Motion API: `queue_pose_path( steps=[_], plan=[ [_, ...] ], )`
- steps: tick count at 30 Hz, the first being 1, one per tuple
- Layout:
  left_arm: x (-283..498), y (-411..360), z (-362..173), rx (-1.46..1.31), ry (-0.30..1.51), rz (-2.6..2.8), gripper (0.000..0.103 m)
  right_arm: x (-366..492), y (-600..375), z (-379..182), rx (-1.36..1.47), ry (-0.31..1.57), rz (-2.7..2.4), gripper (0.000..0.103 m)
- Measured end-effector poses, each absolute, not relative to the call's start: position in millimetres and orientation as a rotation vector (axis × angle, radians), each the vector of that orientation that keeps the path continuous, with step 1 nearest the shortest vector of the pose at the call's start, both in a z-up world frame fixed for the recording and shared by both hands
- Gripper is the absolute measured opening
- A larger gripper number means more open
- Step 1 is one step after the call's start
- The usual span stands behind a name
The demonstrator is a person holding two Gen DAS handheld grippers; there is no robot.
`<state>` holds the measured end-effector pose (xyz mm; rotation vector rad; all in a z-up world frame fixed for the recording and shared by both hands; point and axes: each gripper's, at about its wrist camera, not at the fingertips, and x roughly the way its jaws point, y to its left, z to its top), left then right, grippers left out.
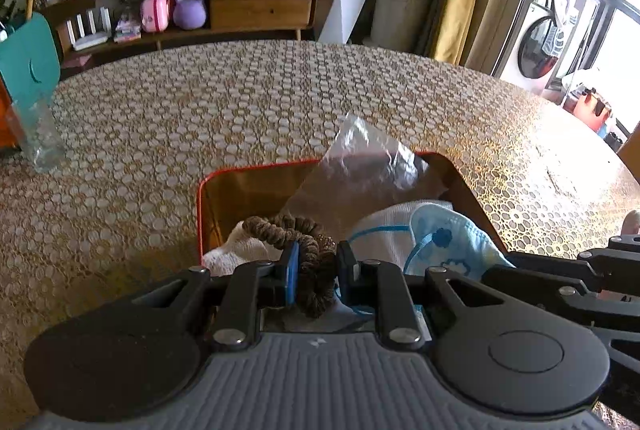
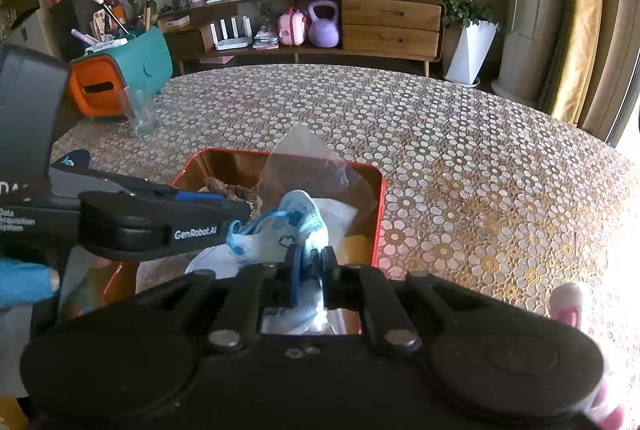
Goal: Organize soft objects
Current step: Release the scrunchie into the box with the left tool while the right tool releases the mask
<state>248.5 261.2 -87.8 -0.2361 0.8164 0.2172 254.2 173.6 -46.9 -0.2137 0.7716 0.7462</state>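
At the far left of the patterned, lace-covered surface [image 1: 240,102] stands a clear drinking glass [image 1: 40,138], apart from the work. The left gripper [image 1: 316,262] has its fingers [image 1: 290,266] closed partway on a brown fabric scrunchie [image 1: 316,254], which hangs over the red-rimmed tin box [image 1: 199,214]. In that box lie a white knitted cloth [image 1: 240,254], a clear plastic bag [image 1: 360,166] leaning against the back wall, and white fabric beneath. Further right, the right gripper [image 2: 310,266] has its fingers nearly shut on the pale blue cloud-print face mask [image 2: 296,222], also over the box. Judging from this, most soft items look gathered; the scrunchie and mask remain to be released. A pink-and-white thing [image 2: 568,306] at the right edge may still wait, though what it is I cannot tell.
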Motion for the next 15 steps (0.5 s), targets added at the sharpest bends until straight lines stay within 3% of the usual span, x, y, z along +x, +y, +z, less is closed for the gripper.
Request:
queue_pose_path(
  steps=[7, 12, 15],
  plan=[
    [246.5, 267.6, -89.0, -0.28, 0.835, 0.222, 0.021, 255.5, 164.3, -47.0, -0.169, 0.791, 0.74, 0.022],
    [240.4, 268.0, -83.4, -0.273, 0.83, 0.231, 0.023, 253.4, 158.9, -43.2, -0.145, 0.788, 0.744, 0.042],
    [235.1, 268.5, -78.2, -0.275, 0.822, 0.238, 0.028, 249.5, 156.2, -38.4, -0.137, 0.779, 0.746, 0.045]
  ],
)
